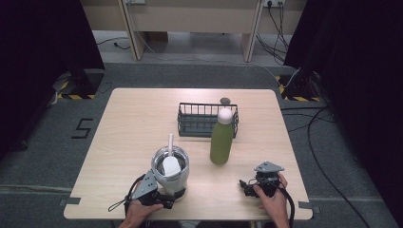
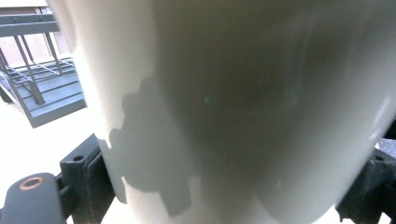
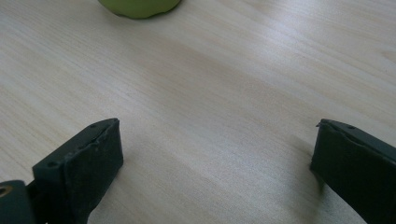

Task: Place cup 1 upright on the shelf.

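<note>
Pale wood table (image 1: 133, 123) carried the tumbler (image 1: 170, 172) near its front edge, and my left gripper (image 1: 164, 198) clasped its base. Beyond stood the green bottle (image 1: 221, 138) and wire basket (image 1: 202, 118). My right gripper (image 1: 248, 186) rested spread, holding nothing.

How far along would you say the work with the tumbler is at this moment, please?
Early stage. Done: the left gripper has its jaws on either side of the tumbler, which stands near the table's front edge with its straw in. In hand: that grip, though the tumbler looks not yet lifted. Left: any move. The right gripper rests open over bare wood, the green bottle untouched, the wire basket holding nothing visible.
</note>
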